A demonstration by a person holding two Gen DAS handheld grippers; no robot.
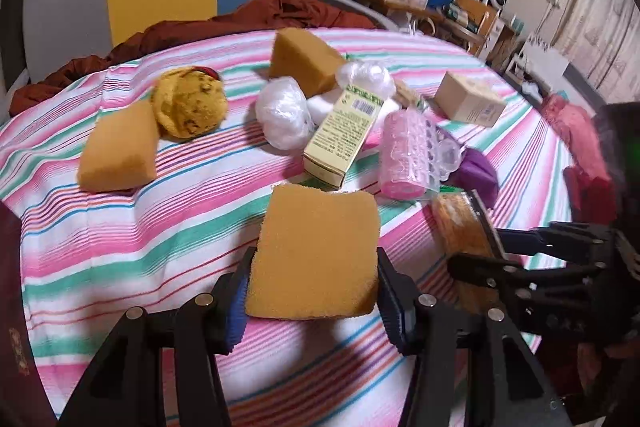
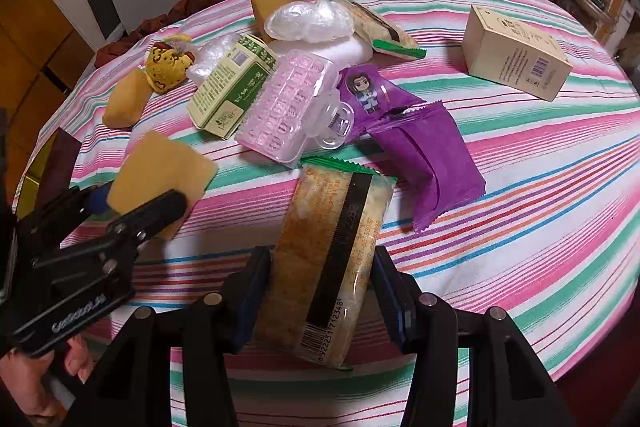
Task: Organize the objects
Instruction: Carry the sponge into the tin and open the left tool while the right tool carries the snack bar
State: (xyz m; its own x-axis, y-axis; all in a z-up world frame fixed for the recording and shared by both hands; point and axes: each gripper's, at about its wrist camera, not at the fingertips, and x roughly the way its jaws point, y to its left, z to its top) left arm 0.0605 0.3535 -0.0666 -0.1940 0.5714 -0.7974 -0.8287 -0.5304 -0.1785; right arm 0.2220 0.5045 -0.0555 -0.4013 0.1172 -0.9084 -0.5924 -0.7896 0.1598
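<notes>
My left gripper [image 1: 312,287] is shut on an orange sponge [image 1: 316,251] and holds it above the striped cloth; it also shows in the right wrist view [image 2: 160,175]. My right gripper [image 2: 320,291] is shut on a clear-wrapped snack pack [image 2: 332,259] with a black strip and barcode; the pack shows in the left wrist view [image 1: 464,231]. Two more orange sponges [image 1: 120,151] [image 1: 300,59] lie farther back on the cloth.
On the striped round table [image 2: 540,187] lie a green-and-cream box [image 2: 232,87], a pink plastic case [image 2: 284,107], purple packets [image 2: 420,147], white plastic bags [image 2: 312,19], a yellow patterned pouch [image 1: 188,103], a cream box [image 2: 516,55] and another snack pack [image 2: 384,31]. A rust-red cloth [image 1: 248,19] lies behind.
</notes>
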